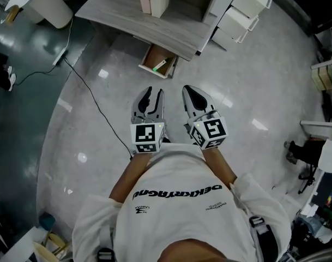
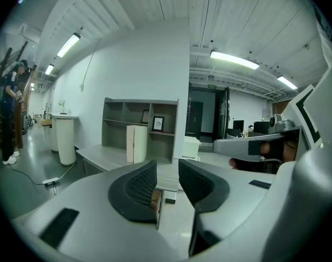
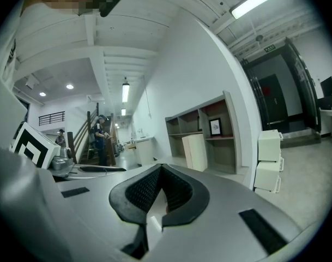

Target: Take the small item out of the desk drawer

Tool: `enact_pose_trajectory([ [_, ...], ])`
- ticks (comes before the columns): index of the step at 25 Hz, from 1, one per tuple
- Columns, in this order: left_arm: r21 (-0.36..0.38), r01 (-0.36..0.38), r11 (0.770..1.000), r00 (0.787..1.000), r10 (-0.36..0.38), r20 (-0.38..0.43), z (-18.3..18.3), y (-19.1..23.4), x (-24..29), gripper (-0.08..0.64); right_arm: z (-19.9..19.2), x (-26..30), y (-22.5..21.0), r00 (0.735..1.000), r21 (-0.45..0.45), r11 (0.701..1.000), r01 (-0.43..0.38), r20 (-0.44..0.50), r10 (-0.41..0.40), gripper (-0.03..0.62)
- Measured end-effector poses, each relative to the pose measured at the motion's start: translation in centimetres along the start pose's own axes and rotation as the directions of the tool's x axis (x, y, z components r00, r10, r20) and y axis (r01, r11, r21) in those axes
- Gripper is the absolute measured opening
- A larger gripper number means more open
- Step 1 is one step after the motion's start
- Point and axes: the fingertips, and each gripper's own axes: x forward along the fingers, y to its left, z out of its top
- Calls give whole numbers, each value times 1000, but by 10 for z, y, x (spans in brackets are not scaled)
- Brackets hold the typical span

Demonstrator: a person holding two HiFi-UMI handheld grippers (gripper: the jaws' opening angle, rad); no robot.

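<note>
At the upper left of the head view a white round stand sits on the dark floor, and I cannot see whether anything is in it. To its right the grey desk runs across the top of the frame, carrying an open shelf unit with a cream box standing upright against it and a small framed picture in one compartment. Under the desk's front edge the wooden drawer is pulled out. The small item, green and white, lies inside on the drawer's floor, toward its right side. Further right, beside the desk's end, is a white drawer cabinet with its drawers pushed in. Below all this, in the middle of the frame, the person holds both tongs side by side over the bare grey floor, well apart from the drawer. The left gripper has its jaws parted by a narrow gap, released, with nothing between the pads and touching nothing. The right gripper is clenched, its tips meeting, and it holds nothing.
</note>
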Motion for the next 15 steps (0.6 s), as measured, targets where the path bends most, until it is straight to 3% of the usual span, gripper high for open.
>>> enact_pose_trajectory([
  [7, 37, 89, 995, 993, -86, -82, -10, 41, 63, 154, -1, 65, -10, 999, -9, 999, 36, -40, -36, 31],
  [15, 60, 159, 985, 975, -148, -167, -33, 52, 113, 186, -24, 101, -39, 991, 18, 997, 80, -105, -78, 31],
])
